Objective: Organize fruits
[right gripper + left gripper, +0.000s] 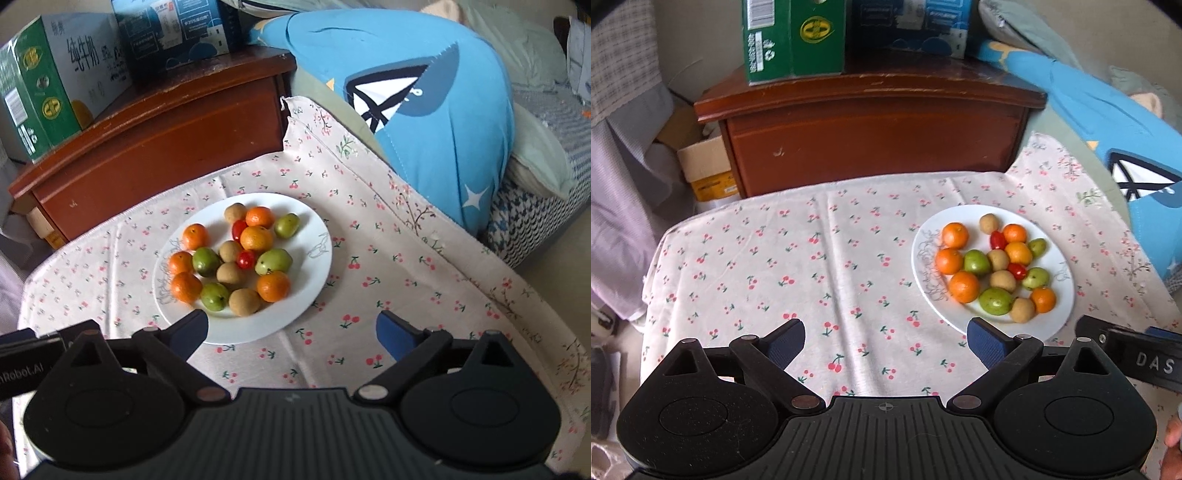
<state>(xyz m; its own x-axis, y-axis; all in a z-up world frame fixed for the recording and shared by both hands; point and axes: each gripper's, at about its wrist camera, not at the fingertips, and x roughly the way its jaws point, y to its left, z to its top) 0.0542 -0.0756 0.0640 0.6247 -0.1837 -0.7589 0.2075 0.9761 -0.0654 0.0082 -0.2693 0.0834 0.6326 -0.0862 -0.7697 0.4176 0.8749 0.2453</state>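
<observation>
On the white plate [295, 314], every fruit is seen mixed in one heap, nothing sorted yet. Both the left tongs [886, 341] and the right tongs [291, 332] are held apart, empty; the whole sorting is judged still left.

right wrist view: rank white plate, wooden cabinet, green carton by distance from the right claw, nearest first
1. white plate: just ahead of the open right claw, toward its left finger.
2. wooden cabinet: behind the plate, past the cloth's far edge, upper left.
3. green carton: on top of the cabinet, far left.
</observation>
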